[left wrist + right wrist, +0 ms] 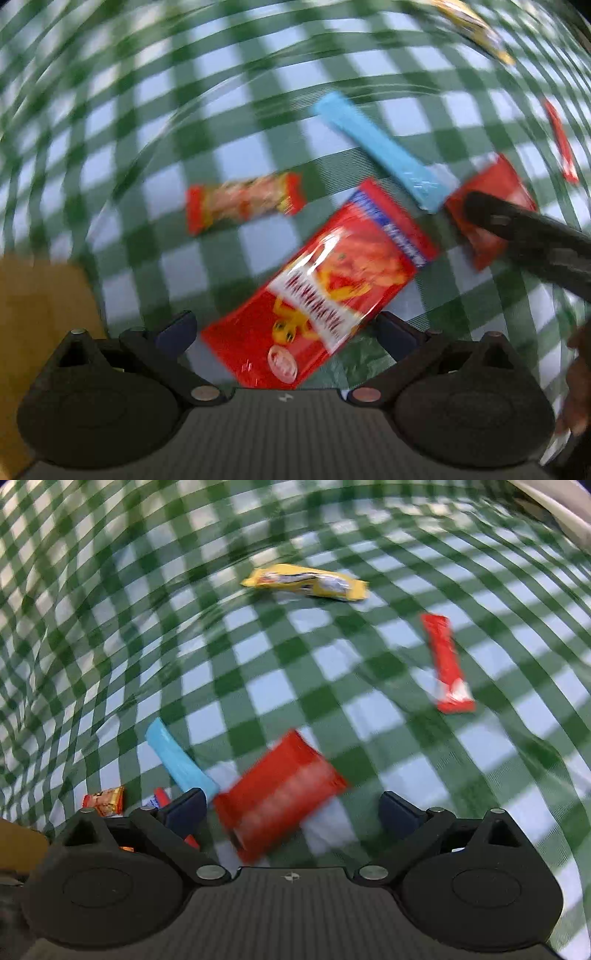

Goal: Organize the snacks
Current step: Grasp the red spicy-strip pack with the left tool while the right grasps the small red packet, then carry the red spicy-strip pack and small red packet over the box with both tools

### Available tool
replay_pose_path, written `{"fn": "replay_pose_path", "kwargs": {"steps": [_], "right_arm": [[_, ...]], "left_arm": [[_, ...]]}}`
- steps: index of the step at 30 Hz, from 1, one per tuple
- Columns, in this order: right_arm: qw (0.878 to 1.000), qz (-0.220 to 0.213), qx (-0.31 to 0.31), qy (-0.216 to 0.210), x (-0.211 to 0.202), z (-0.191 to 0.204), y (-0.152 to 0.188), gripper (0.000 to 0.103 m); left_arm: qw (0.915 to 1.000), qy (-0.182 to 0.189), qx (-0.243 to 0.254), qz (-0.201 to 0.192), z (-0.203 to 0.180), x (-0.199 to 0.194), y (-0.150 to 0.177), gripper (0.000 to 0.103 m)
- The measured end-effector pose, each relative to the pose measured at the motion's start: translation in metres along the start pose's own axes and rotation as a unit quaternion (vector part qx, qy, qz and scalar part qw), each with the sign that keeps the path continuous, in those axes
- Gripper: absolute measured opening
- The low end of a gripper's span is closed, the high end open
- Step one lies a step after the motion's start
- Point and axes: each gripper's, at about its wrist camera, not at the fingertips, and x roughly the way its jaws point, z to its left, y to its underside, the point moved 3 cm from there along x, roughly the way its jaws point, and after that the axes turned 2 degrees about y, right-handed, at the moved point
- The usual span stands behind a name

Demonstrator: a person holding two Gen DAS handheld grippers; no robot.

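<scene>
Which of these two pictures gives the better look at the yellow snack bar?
The right wrist view: the yellow snack bar lies whole on the checked cloth, unobstructed. The left wrist view catches only a blurred sliver of it at the top edge.

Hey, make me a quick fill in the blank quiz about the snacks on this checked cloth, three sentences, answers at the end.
1. The tablecloth is checked in white and ____.
2. In the right wrist view, the long snack wrapper lying farthest from the right gripper is coloured ____.
3. In the left wrist view, the large red snack bag lies between the fingers of the left gripper, whose jaws are ____.

Missing words: green; yellow; open
</scene>
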Motion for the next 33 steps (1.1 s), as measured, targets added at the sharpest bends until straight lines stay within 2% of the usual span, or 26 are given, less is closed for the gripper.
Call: {"fn": "replay_pose_path", "kwargs": {"steps": [2,3,4,5,7,8,9,12,15,20,26,33], "right_arm": [[0.999,0.003,-0.036,0.033,0.006,0.011,0.003,0.101],[0.997,-0.001,-0.065,0.051,0.008,0.017,0.007,0.1],[0.993,-0.012,-0.09,0.07,0.007,0.021,0.013,0.09],[0.99,-0.035,-0.115,0.073,0.003,0.025,0.018,0.083],[0.985,-0.06,-0.146,0.065,-0.006,0.028,0.025,0.027],[0.982,-0.063,-0.158,0.078,-0.009,0.028,0.027,0.013],[0.982,-0.063,-0.161,0.078,-0.012,0.026,0.029,0.004],[0.987,-0.067,-0.131,0.07,-0.027,0.013,0.034,0.003],[0.986,-0.095,-0.12,0.062,-0.055,0.006,0.041,0.003],[0.983,-0.135,-0.117,0.047,-0.113,0.006,0.061,0.003],[0.98,-0.158,-0.124,0.015,-0.186,0.026,0.097,0.003],[0.975,-0.148,-0.158,-0.039,-0.256,0.065,0.153,0.003]], "left_arm": [[0.9998,0.003,0.022,0.001,0.0,0.002,-0.006,0.1],[0.9997,0.011,0.02,-0.003,0.002,0.002,-0.007,0.088],[0.9995,0.028,0.012,-0.005,0.003,0.001,-0.013,0.079],[0.9992,0.037,0.003,-0.014,0.005,-0.004,-0.013,0.059],[0.999,0.034,0.005,-0.03,0.008,-0.016,-0.007,0.05],[0.9987,0.034,0.005,-0.038,0.009,-0.02,-0.004,0.043],[0.9985,0.034,0.004,-0.042,0.012,-0.024,-0.001,0.04],[0.9975,0.053,-0.018,-0.044,0.018,-0.04,0.011,0.038],[0.9956,0.061,-0.026,-0.066,0.029,-0.066,0.026,0.038],[0.9901,0.085,-0.04,-0.104,0.012,-0.129,0.082,0.038],[0.984,0.096,-0.045,-0.143,0.015,-0.184,0.147,0.038],[0.9813,0.074,-0.058,-0.168,0.038,-0.234,0.233,0.038]]}}
